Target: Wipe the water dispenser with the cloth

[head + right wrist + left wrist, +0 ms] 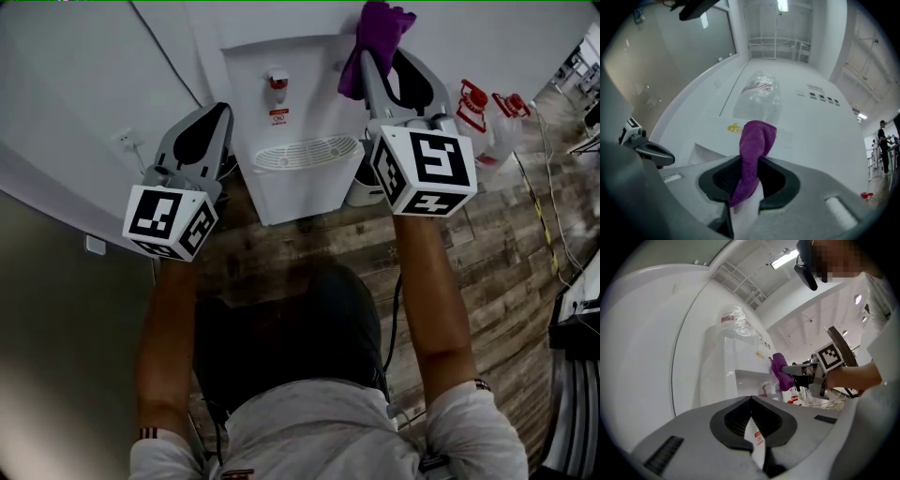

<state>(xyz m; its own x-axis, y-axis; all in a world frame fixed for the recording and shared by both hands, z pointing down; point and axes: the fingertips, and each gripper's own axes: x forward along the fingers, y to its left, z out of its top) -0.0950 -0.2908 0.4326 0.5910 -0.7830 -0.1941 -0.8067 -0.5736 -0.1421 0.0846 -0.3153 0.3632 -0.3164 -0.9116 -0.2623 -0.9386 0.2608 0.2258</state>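
Note:
The white water dispenser [281,112] stands against the wall, with a red tap [278,82] and a drip grille [307,152]. My right gripper [380,61] is shut on a purple cloth [375,33] at the upper right of the dispenser's front. In the right gripper view the cloth [752,150] hangs out of the jaws [750,161], near a yellow logo [734,127] below the clear bottle [759,96]. My left gripper [223,112] is shut on nothing, left of the dispenser, apart from it. The left gripper view shows its tips [751,399] together, and the cloth [779,371] beyond.
Two spray bottles with red tops [473,103] [511,108] stand on the wooden floor right of the dispenser, and a white container [361,187] sits next to its base. A wall socket [125,141] is at the left. Cables [536,202] run along the floor at right.

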